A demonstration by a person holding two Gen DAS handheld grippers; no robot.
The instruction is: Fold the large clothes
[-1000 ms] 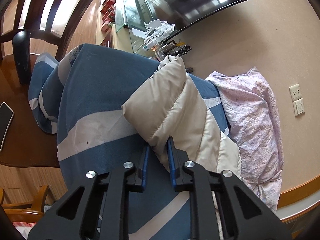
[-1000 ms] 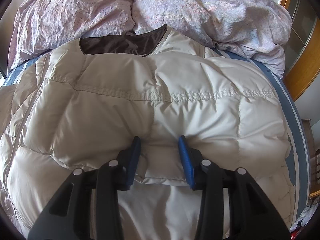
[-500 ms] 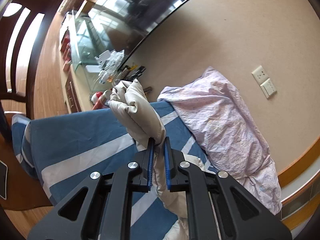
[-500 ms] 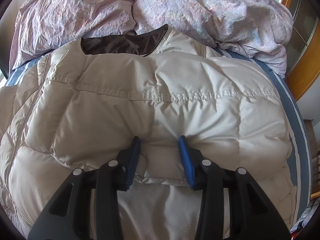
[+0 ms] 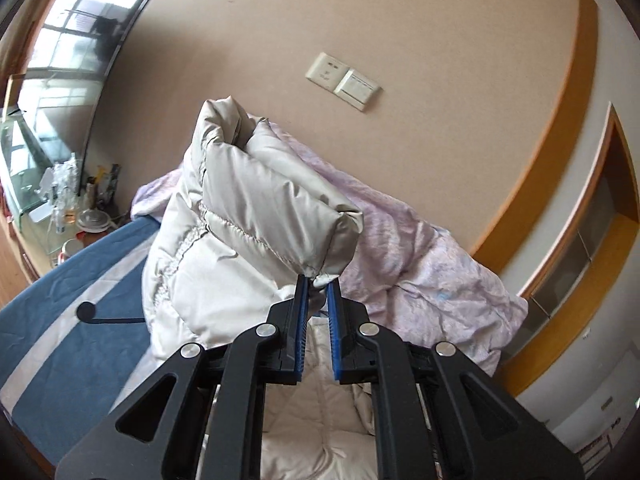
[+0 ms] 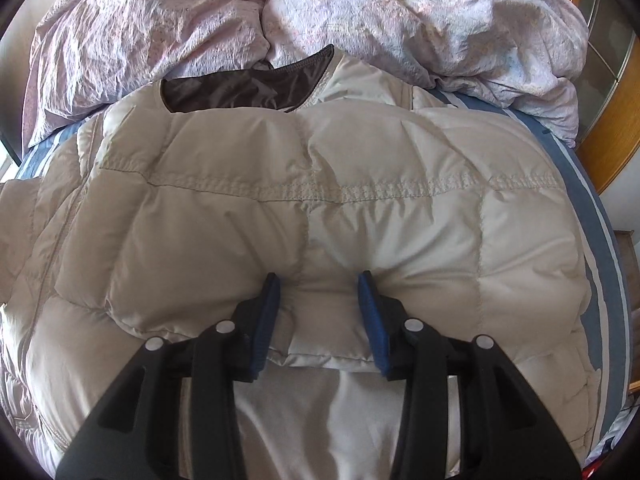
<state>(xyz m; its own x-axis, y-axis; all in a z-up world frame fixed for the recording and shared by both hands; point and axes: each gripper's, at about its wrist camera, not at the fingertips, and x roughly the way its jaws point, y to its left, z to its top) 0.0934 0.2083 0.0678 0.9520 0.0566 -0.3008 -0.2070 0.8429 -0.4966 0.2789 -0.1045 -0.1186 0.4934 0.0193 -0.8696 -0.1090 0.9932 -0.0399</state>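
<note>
One jacket, two grippers.
Your left gripper (image 5: 318, 282) is clamped on the jacket (image 6: 320, 216) cuff; your right gripper (image 6: 318, 292) squeezes its padded fold.

I see 1 task garment, a cream quilted down jacket (image 6: 312, 216), spread on the bed with its puffy panels crossed by stitched seams. Its dark brown lining (image 6: 240, 92) shows at the open neckline, which points toward the far end of the bed. The near hem is folded over, exposing smooth pale inner fabric below it. In the left wrist view, 1 sleeve (image 5: 264, 208) is lifted off the bed, doubled over and held up by its cuff edge.
</note>
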